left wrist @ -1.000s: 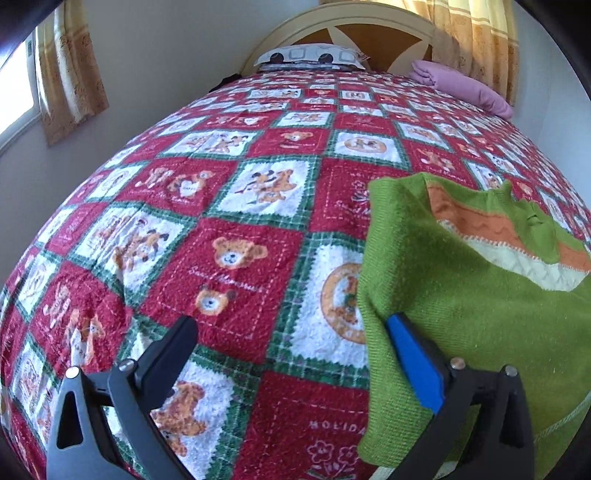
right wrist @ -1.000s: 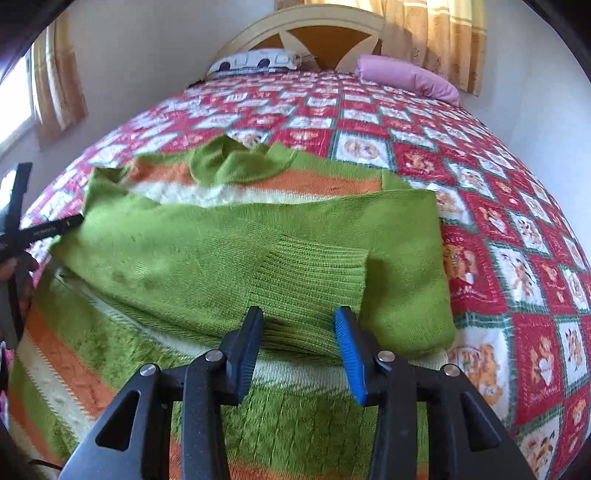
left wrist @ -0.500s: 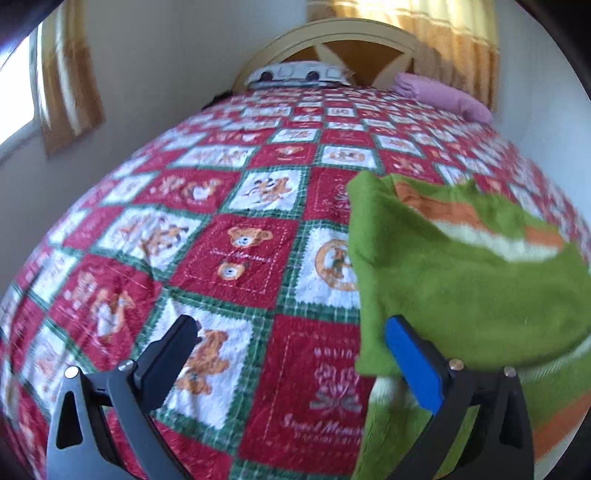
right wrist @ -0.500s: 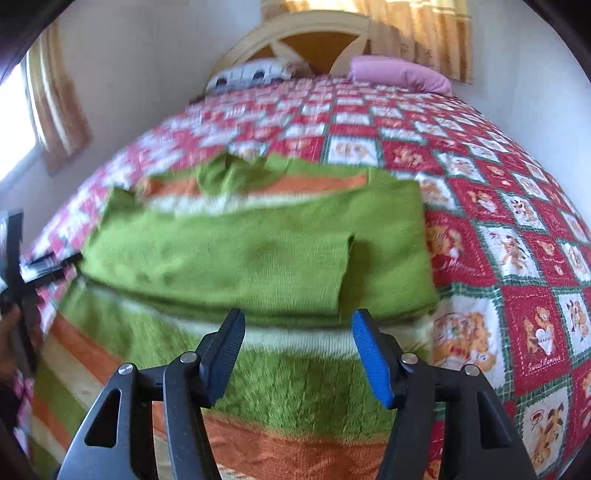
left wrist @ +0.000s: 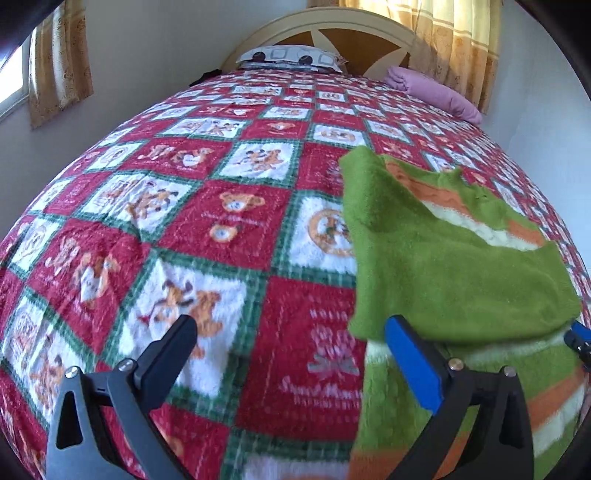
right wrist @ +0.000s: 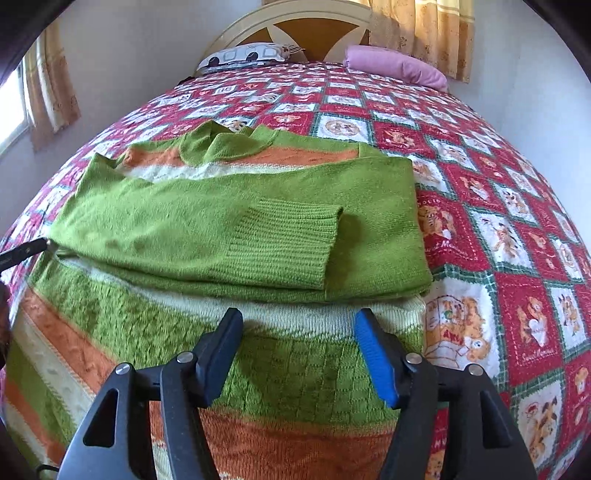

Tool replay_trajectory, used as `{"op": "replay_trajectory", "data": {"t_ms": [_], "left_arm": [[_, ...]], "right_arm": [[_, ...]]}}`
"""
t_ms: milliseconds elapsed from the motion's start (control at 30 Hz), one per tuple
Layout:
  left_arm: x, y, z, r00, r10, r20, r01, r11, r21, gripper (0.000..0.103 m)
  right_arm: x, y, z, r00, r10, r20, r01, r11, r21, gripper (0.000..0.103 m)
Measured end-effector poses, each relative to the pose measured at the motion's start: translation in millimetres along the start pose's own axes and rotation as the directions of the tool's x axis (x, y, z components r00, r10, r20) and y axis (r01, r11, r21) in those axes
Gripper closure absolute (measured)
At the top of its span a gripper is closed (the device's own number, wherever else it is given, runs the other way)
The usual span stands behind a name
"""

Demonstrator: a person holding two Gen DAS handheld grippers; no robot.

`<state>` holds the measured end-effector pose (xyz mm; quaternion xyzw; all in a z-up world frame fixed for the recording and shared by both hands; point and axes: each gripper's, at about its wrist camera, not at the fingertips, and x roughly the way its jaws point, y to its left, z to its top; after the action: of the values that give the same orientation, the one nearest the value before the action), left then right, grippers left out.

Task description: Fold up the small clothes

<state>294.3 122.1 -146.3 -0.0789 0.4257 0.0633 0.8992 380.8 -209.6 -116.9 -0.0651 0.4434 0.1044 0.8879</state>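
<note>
A green knit sweater (right wrist: 236,221) with orange and cream stripes lies flat on the bed, both sleeves folded across its chest, one ribbed cuff (right wrist: 284,243) on top. My right gripper (right wrist: 297,325) is open and empty, just above the sweater's lower body near the cream stripe. In the left wrist view the sweater (left wrist: 443,266) fills the right side. My left gripper (left wrist: 288,332) is open and empty over the quilt at the sweater's left edge, its blue finger (left wrist: 413,365) next to the folded sleeve. The left gripper's tip also shows in the right wrist view (right wrist: 22,253).
The bed carries a red, green and white teddy-bear quilt (left wrist: 184,221). A patterned pillow (right wrist: 243,55) and a pink pillow (right wrist: 395,66) lie by the headboard (right wrist: 295,26). Walls and curtained windows flank the bed on both sides.
Both grippers have pulled back toward the near edge of the bed, so more of the sweater's striped lower body shows. The right gripper has opened wider. The sweater has not moved.
</note>
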Motion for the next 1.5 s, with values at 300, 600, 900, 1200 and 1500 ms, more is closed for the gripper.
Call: {"op": "replay_trajectory", "data": {"t_ms": [300,600,900,1200,1500], "left_arm": [[-22,0,-31,0.998,-0.059,-0.016,0.059,0.998,0.024,0.000],[-34,-6,-42,0.999,0.010,0.039,-0.012,0.998,0.062,0.000],[-39,-16,-49,0.995,0.057,0.085,-0.068,0.989,0.129,0.000],[-42,-15,-53,0.996,0.054,0.077,-0.064,0.990,0.124,0.000],[-60,-15,-65,0.997,0.015,0.074,-0.025,0.991,0.130,0.000]], "right_arm": [[-17,-1,-14,1.000,0.006,-0.013,-0.006,1.000,0.005,0.036],[-29,-3,-29,1.000,0.011,0.005,-0.011,1.000,-0.006,0.036],[-27,-3,-33,1.000,-0.005,0.012,0.005,1.000,0.005,0.033],[-32,-2,-33,1.000,-0.013,0.011,0.013,1.000,0.019,0.031],[-51,1,-46,0.999,0.031,-0.016,-0.030,0.998,0.051,0.030]]}}
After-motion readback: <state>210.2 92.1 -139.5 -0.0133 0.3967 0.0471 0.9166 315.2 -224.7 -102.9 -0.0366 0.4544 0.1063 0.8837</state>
